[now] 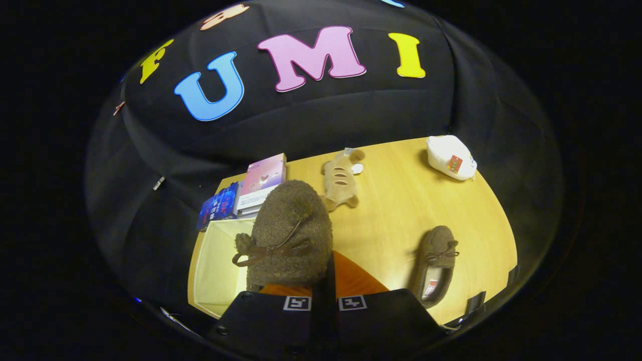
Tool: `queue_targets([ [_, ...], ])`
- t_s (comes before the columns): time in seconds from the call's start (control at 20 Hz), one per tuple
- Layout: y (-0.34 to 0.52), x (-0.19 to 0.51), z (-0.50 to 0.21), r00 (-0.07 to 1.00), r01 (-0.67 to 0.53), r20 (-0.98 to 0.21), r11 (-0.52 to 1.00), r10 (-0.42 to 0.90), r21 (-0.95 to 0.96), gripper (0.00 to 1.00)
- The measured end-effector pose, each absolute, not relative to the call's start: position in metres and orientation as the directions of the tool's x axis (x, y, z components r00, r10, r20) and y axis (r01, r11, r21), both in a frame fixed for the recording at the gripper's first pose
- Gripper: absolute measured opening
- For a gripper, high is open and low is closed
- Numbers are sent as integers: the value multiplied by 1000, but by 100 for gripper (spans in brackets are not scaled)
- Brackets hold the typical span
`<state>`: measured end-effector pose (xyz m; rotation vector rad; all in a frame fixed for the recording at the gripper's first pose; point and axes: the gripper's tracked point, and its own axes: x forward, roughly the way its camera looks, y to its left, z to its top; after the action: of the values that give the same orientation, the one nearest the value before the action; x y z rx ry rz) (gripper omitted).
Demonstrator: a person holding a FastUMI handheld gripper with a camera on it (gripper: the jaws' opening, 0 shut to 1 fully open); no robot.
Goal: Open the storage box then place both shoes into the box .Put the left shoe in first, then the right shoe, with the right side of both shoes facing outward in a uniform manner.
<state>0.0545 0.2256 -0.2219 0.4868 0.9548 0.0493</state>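
Observation:
A fuzzy brown shoe (291,235) with a bow hangs toe-up in my gripper (323,286), whose fingers are shut on its heel end. It is held above the right edge of the open cream storage box (218,260), which sits on the wooden table to the left of the fingers. The second brown shoe (435,263) lies on the table to the right of the fingers, its opening facing up. An orange surface (353,281) shows just behind the held shoe, between the fingers and the table.
A stack of books and card boxes (251,193) lies beyond the box. A tan plush toy (341,180) lies on the table (401,210) beyond the held shoe. A white packet (450,158) rests at the table's far right corner.

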Motion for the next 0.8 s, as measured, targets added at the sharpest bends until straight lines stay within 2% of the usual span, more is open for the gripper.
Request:
queue_targets([
  [0.4,348,67,-235,483,163,-818,886,311,433,5],
  [0.8,420,67,-271,401,167,-862,901,310,401,5],
])
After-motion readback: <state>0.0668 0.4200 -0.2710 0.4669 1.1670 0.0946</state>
